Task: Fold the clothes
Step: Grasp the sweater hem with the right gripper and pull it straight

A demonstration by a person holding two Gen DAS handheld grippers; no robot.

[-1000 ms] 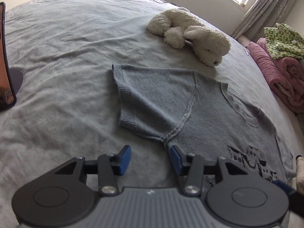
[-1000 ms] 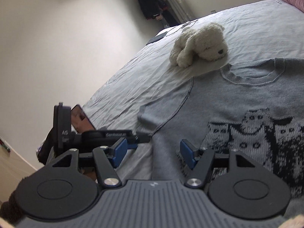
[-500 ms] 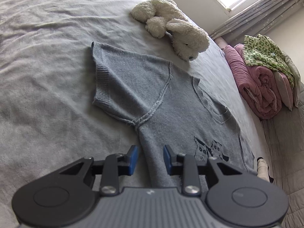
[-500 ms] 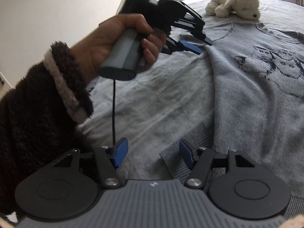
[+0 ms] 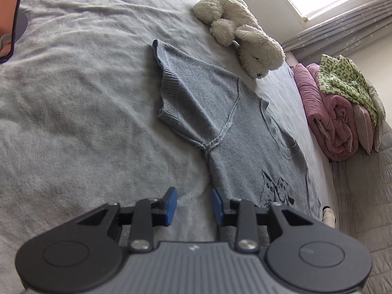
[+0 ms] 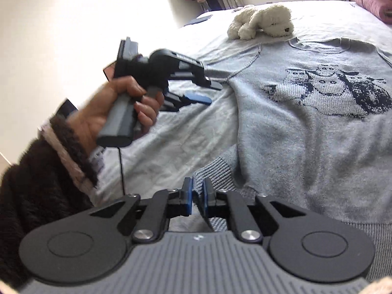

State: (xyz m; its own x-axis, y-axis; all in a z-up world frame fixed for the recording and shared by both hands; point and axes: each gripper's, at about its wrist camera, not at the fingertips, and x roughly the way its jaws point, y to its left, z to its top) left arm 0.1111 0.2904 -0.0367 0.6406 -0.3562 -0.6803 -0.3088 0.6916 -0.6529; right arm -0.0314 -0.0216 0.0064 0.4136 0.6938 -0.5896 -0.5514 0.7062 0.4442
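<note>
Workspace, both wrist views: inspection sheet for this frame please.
Surface: grey bedspread, wrinkled.
Job's things: grey knitted sweater with dark owl motif, spread flat, front up.
Clutter: white plush dog beyond the sweater; rolled pink blanket and green patterned cloth at the bed's edge.
Grippers: left gripper open at the sweater's side edge; right gripper shut on the ribbed hem corner.
Cables: black cord hanging from the left handle.
Surroundings: window, curtains, white wall.

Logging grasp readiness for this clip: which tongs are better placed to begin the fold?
Right. The right tongs are shut on the ribbed hem corner of the grey knitted sweater. The left tongs are open beside its side edge, gripping nothing.
</note>
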